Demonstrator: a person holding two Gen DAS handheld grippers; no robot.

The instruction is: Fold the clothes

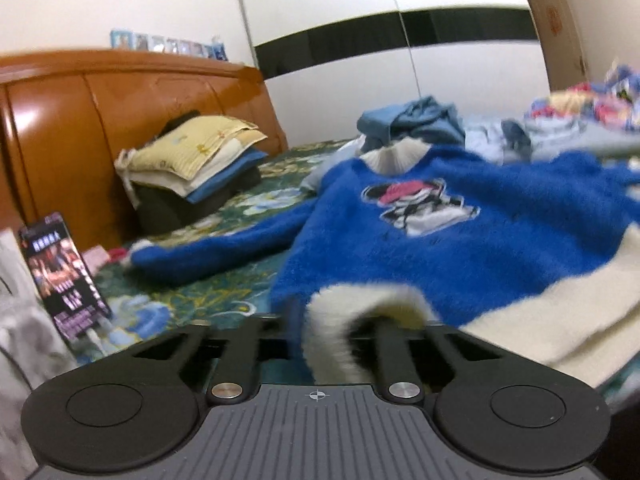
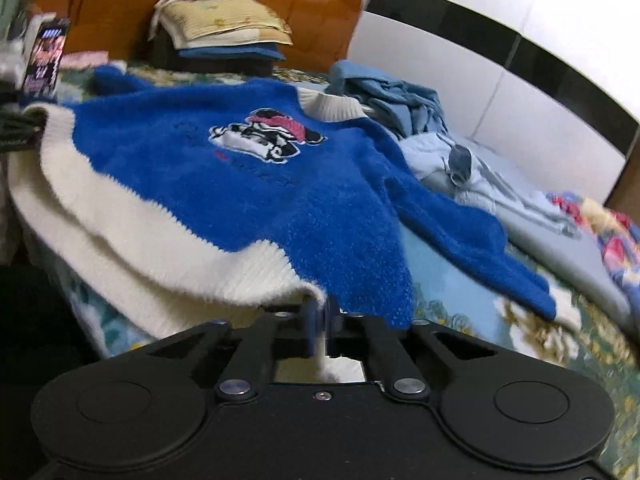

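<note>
A fuzzy blue sweater (image 1: 480, 256) with a white hem, a white collar and a cartoon mouse patch lies front up on the flower-patterned bed (image 1: 208, 292). Its left sleeve (image 1: 208, 256) stretches out flat. My left gripper (image 1: 320, 340) is shut on one corner of the white hem (image 1: 340, 320), which drapes over and hides the fingertips. In the right wrist view the same sweater (image 2: 248, 188) spreads ahead. My right gripper (image 2: 320, 320) is shut on the other corner of the hem (image 2: 224, 280). The left gripper (image 2: 20, 132) shows at the left edge, on the hem.
A wooden headboard (image 1: 120, 120) stands behind a stack of folded clothes (image 1: 192, 164) topped by something yellow. A heap of blue garments (image 1: 416, 124) and pale blue clothing (image 2: 460, 176) lie beyond the collar. A dark printed box (image 1: 60, 272) stands at the left. Colourful bedding (image 2: 616, 240) lies at the right.
</note>
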